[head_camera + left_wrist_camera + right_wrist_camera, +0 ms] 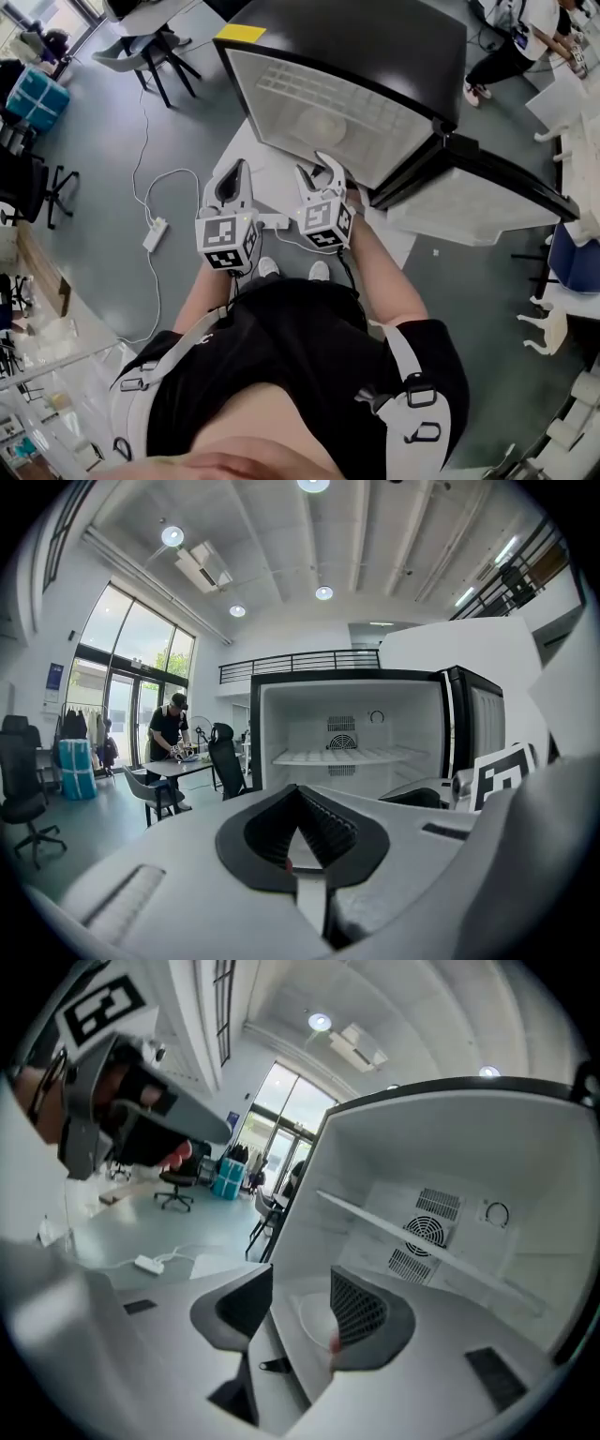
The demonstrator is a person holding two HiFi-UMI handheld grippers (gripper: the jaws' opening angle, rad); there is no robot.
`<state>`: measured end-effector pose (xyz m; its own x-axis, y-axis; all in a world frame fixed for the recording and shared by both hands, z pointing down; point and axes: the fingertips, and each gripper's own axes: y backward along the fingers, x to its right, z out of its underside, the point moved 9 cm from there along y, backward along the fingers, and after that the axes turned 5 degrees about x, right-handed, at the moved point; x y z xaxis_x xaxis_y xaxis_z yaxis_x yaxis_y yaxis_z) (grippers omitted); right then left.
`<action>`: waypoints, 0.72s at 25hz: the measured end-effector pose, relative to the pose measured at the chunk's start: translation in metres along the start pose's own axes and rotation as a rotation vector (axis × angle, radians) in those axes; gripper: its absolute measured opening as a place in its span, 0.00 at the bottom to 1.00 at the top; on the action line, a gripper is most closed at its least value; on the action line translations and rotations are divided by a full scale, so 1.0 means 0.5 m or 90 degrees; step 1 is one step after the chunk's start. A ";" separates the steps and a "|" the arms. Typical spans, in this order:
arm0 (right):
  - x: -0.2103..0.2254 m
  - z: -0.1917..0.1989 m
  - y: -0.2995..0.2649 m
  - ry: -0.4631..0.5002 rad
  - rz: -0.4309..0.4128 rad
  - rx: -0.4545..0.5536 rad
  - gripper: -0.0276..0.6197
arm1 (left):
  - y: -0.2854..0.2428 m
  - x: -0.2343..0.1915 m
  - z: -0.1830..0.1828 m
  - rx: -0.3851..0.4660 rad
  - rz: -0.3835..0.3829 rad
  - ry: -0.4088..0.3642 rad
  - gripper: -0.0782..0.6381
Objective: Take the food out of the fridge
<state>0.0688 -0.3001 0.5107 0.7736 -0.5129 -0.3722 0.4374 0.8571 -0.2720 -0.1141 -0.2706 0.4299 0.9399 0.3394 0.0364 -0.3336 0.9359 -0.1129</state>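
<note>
— Where is the food?

— The only thing in the black fridge (361, 42) with the smooth white inner lining is a pale round flat thing (323, 123) lying on the compartment's bottom, under the white slatted shelf (342, 757). Whether it is food or a bare plate I cannot tell.

— Which way does it point?

— It is a disc lying flat, so it has no long axis. In the right gripper view it shows (314, 1321) low between the jaws, well beyond them.

— And the fridge itself?

— Its opening faces the person, and the white-lined door (478, 202) stands swung wide to the person's right. On the back wall, round slotted fan vents (341, 728) show above and below the shelf.

— The grippers?

— Both are just before the opening, side by side. The left gripper (298, 789) has its ribbed black pads pressed together with nothing in them. The right gripper (302, 1279) has its jaws apart, gridded pads facing each other, gripping nothing.

— Around them?

— A glossy grey floor (103, 169) with a white power strip (155, 232) on its cable.
</note>
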 end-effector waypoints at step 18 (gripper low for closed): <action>-0.009 0.207 -0.281 0.155 -0.139 -0.324 0.42 | 0.046 -0.118 0.017 -0.010 -0.070 0.024 0.11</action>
<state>0.0515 -0.4134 0.6425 0.5377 -0.7218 -0.4358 0.2535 0.6313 -0.7329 -0.1780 -0.2685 0.4336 0.9731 0.2302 0.0113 -0.2270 0.9658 -0.1252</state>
